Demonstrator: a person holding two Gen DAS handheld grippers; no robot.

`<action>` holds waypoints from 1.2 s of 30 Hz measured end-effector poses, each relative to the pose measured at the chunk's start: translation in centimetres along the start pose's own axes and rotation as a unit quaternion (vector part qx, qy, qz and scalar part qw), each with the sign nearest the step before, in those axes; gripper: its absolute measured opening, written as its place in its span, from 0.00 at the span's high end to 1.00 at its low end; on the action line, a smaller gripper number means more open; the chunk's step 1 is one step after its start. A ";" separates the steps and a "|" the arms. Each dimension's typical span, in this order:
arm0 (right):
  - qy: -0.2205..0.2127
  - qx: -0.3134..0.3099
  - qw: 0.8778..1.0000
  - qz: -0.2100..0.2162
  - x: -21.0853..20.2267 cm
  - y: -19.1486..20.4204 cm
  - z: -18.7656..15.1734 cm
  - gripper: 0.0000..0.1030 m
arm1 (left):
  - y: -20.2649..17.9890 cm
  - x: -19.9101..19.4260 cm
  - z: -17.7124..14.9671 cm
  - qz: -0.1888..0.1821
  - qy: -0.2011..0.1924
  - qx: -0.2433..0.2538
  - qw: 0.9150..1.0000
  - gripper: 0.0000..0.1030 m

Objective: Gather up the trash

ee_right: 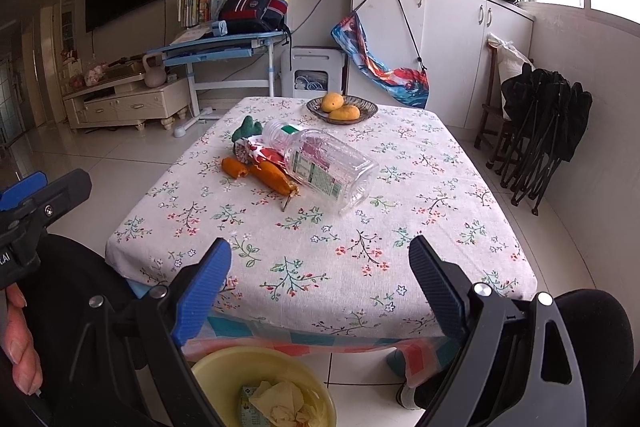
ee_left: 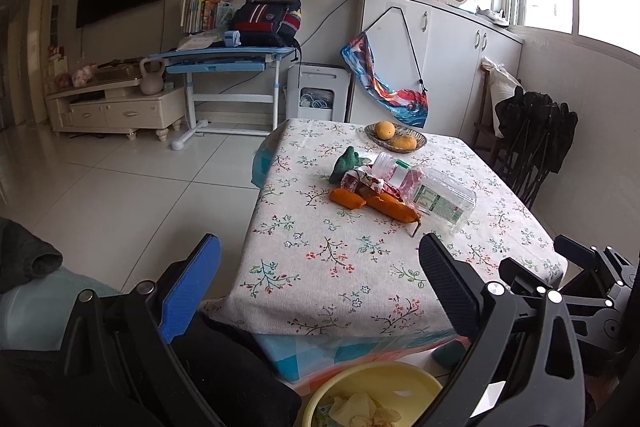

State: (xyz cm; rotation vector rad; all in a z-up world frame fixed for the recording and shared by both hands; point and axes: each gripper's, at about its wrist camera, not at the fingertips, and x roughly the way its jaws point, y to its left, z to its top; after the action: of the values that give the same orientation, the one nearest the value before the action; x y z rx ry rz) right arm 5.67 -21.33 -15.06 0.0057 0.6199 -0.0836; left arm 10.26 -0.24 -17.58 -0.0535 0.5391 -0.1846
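On the floral tablecloth [ee_right: 320, 259] lies a heap of trash: a clear plastic bottle [ee_right: 324, 165] on its side, orange peel pieces [ee_right: 266, 173], a red-and-white wrapper [ee_right: 256, 151] and a green crumpled piece [ee_right: 248, 129]. The same heap shows in the left wrist view: bottle [ee_left: 436, 193], orange peel [ee_left: 372, 203], wrapper [ee_left: 366, 181], green piece [ee_left: 346, 163]. A yellow bin [ee_right: 264, 387] [ee_left: 372, 395] with crumpled paper stands on the floor below the table's near edge. My left gripper [ee_left: 320, 283] and right gripper [ee_right: 320, 275] both hang open and empty at the near edge, short of the heap.
A woven dish with two mangoes [ee_right: 342, 109] sits at the table's far side. Folded black chairs [ee_right: 540, 131] lean at the right wall. A blue desk [ee_right: 224, 47] and TV cabinet [ee_right: 124, 103] stand far left. A hand [ee_right: 20, 339] grips the left tool.
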 end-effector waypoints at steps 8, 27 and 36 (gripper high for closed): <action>-0.016 0.003 0.999 0.045 0.7 -1.3 0.0 0.15 | 1.4 1.7 0.4 -0.030 0.041 -0.044 0.998 0.07; 0.070 -0.030 0.980 0.183 8.8 -0.4 3.0 0.37 | -2.0 23.8 5.4 -0.025 0.200 -0.019 0.979 0.38; 0.098 -0.083 0.971 0.201 13.8 1.4 3.5 0.41 | -3.7 27.1 5.0 -0.065 0.229 0.006 0.971 0.76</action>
State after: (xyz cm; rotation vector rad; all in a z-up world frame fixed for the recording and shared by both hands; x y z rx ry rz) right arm 19.01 -21.07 -20.23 -0.0232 0.8116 0.3670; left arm 35.05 -8.95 -26.61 -0.0339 0.9976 -0.3320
